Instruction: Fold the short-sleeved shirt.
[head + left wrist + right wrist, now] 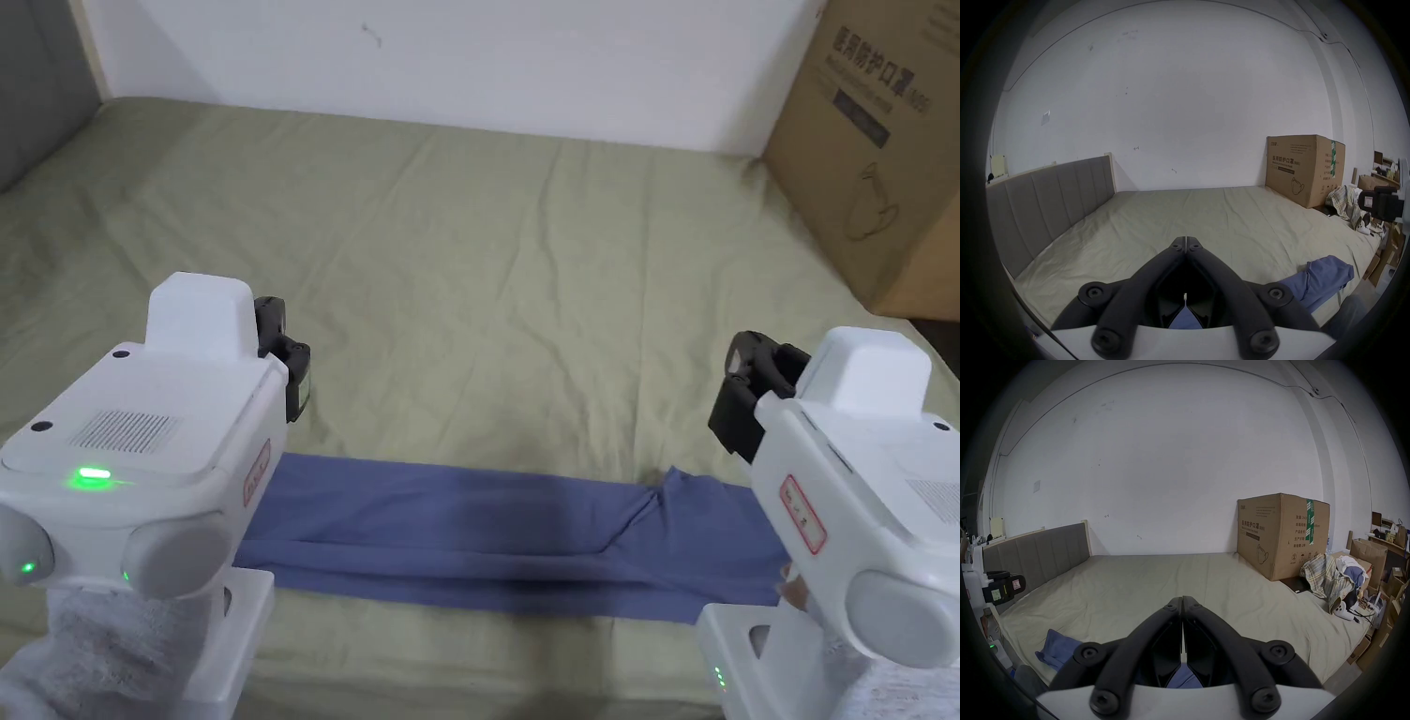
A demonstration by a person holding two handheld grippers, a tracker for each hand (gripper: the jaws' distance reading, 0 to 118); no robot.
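On the olive bed sheet (487, 281) lies the blue shirt (487, 539); both grippers' jaws closed, empty.

Both ends of the blue shirt (487, 539) lie hidden behind the tools.

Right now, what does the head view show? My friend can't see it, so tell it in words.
A long blue folded shirt lies flat across a wrinkled olive-green bed sheet. A white handheld left claw and right claw hang above its two ends. A brown cardboard box stands at the far right by a white wall.
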